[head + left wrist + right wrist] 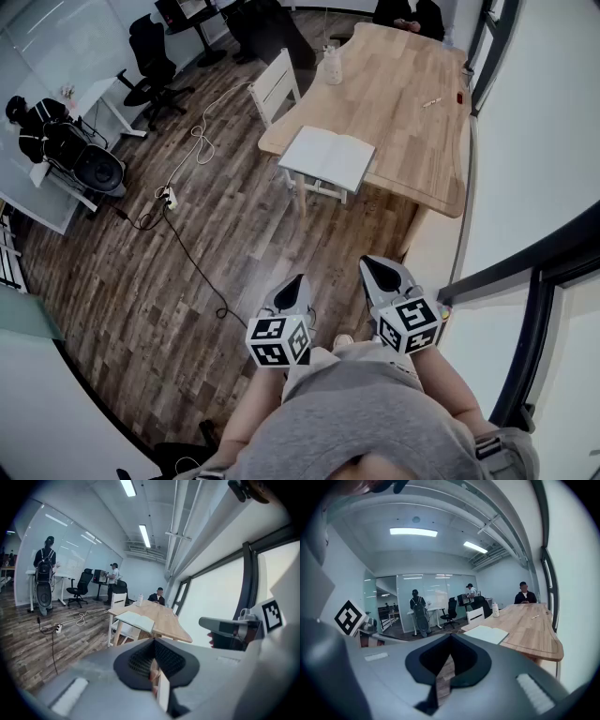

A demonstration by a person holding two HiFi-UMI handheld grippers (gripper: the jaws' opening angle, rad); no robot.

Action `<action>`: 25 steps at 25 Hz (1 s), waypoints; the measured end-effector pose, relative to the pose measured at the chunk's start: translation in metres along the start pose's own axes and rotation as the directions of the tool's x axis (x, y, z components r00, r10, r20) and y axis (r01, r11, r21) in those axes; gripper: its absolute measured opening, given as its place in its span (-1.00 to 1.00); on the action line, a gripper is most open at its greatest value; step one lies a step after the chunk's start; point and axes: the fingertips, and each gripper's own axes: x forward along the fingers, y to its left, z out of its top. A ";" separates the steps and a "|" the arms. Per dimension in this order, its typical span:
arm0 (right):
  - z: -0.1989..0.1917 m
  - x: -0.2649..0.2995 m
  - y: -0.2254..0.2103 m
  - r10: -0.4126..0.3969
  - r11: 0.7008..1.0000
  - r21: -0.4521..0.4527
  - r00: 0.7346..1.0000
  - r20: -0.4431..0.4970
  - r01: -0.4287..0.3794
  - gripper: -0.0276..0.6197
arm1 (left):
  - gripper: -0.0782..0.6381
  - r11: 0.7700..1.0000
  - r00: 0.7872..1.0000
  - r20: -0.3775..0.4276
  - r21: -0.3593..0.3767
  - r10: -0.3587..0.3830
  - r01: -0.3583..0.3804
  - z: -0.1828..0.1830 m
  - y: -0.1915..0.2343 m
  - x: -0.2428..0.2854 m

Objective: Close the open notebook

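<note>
Notebook (328,157) lay open, well ahead of both tools. Nearest, left gripper (295,280) and right gripper (379,265) were closed on nothing, side by side; farther on, it rested at the near corner of the wooden table (403,112).

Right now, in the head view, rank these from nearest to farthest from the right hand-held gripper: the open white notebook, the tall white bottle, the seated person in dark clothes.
1. Open white notebook: near corner of the light wooden table.
2. Tall white bottle: farther along its left edge.
3. Seated person in dark clothes: far end.
</note>
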 end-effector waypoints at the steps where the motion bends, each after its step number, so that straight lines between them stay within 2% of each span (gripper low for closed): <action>1: 0.000 -0.001 0.001 0.000 1.000 -0.001 1.000 0.001 0.000 -0.91 | -0.78 1.000 1.000 0.001 -0.009 0.000 0.000 -0.001 0.001 -0.001; 5: 0.002 -0.003 0.003 0.001 1.000 -0.005 1.000 0.011 -0.001 -0.91 | -0.78 0.999 1.000 0.003 -0.033 0.002 -0.002 -0.001 0.005 -0.004; 16: 0.002 -0.008 0.004 0.025 0.999 -0.024 1.000 0.012 -0.025 -0.91 | -0.78 0.999 1.000 0.021 -0.032 -0.019 0.020 0.000 -0.005 -0.005; 25: 0.004 -0.012 -0.009 0.022 0.999 0.027 0.999 0.036 -0.023 -0.91 | -0.78 0.999 0.999 0.039 -0.048 -0.014 0.015 0.002 -0.011 0.001</action>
